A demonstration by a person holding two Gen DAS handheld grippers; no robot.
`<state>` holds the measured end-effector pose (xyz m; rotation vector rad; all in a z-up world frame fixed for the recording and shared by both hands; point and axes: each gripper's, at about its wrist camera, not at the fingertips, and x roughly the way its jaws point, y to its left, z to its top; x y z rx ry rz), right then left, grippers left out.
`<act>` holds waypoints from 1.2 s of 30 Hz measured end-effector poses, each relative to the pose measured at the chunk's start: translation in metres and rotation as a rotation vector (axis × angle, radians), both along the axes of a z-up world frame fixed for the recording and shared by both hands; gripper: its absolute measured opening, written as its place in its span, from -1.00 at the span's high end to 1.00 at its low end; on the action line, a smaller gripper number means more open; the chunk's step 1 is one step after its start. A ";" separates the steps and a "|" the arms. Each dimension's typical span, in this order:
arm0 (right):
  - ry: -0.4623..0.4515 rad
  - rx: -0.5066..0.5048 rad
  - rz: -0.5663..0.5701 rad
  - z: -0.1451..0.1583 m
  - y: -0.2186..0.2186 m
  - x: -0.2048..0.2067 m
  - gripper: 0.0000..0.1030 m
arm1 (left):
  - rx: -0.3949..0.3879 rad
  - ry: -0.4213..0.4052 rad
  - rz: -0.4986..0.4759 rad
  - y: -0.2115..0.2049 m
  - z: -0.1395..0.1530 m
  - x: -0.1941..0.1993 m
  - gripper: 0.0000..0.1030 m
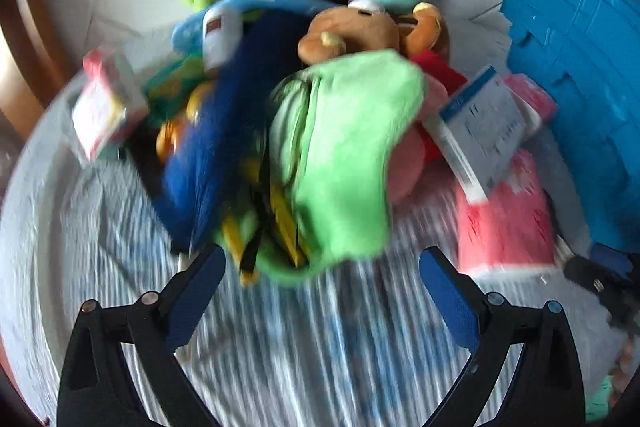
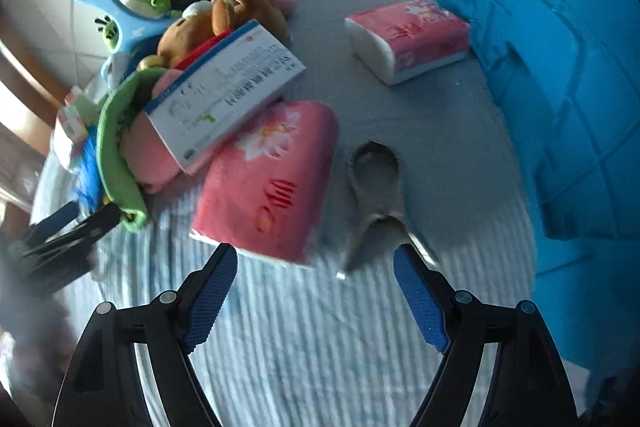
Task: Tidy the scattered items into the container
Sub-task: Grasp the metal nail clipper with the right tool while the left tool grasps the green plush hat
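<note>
Left wrist view: left gripper (image 1: 322,265) jaws spread, empty, just short of the green plush (image 1: 348,163) in the toy heap.
Right wrist view: right gripper (image 2: 316,263) jaws spread, empty, near the pink tissue pack (image 2: 268,179).
Container: blue crate (image 2: 540,67) at right, on the striped bedsheet (image 2: 312,339).

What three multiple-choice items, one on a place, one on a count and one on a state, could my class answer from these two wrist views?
1. Where does the white printed box lie?
A. Inside the blue container
B. Propped on the heap of toys and a pink tissue pack
C. Between the right fingers

2. How many pink tissue packs show in the right wrist view?
A. One
B. Two
C. Four

3. How does the right gripper stand?
A. Open, holding nothing
B. Shut on the grey clip
C. Shut on a plush toy

Answers: 1 B, its end rests on the near pack; 2 B, that pack and another beside the blue container; 3 A, its fingers are spread with only the bedsheet between.
</note>
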<state>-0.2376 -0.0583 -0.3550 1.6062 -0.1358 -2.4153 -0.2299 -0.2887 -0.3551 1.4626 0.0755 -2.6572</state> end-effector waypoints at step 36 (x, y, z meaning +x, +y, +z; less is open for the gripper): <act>-0.010 0.183 -0.043 -0.056 0.017 -0.047 0.28 | 0.042 -0.046 0.093 -0.024 -0.037 -0.028 0.52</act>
